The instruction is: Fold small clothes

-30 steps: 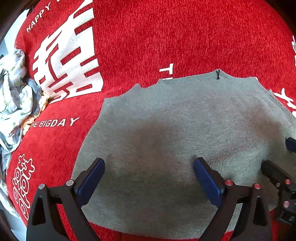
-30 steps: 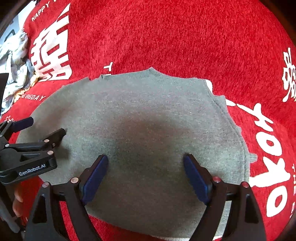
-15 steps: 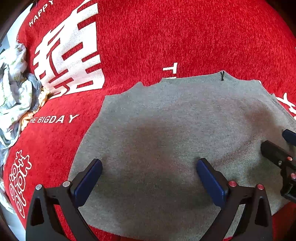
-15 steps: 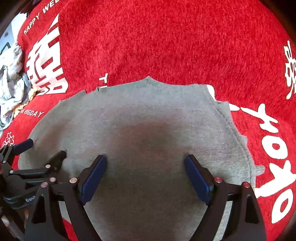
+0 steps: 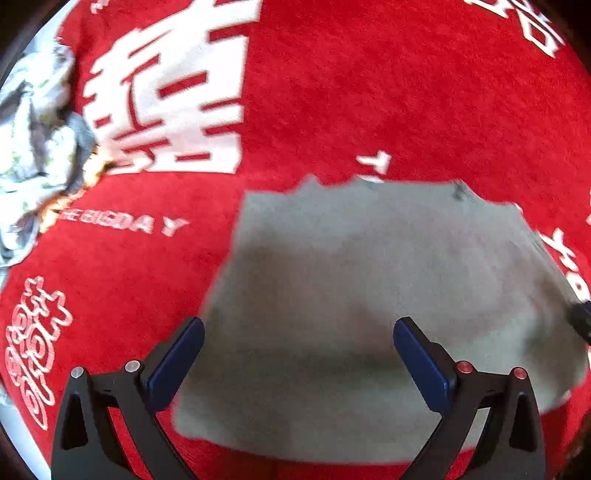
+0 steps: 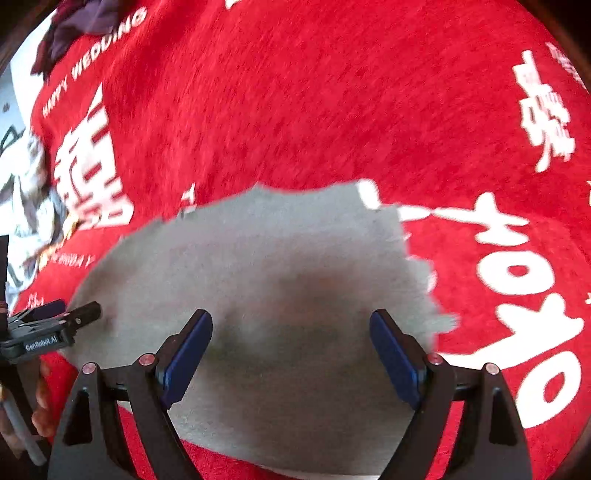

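Observation:
A small grey knit garment (image 5: 369,280) lies flat on the red cloth; it also shows in the right wrist view (image 6: 266,266). My left gripper (image 5: 297,350) is open and empty, hovering above the garment's left part. My right gripper (image 6: 291,343) is open and empty above its right part. The left gripper shows at the left edge of the right wrist view (image 6: 70,314), jaws apart. A dark tip of the right gripper shows at the right edge of the left wrist view (image 5: 581,319). Both frames are blurred by motion.
The red cloth (image 5: 332,92) with white characters and lettering covers the surface. A pile of pale printed clothes (image 5: 33,147) lies at the far left. A dark purple garment (image 6: 81,26) lies at the top left of the right wrist view.
Both grippers have risen and drawn back from the grey garment, so it looks smaller and more red cloth shows. Both stay open. The garment has not moved.

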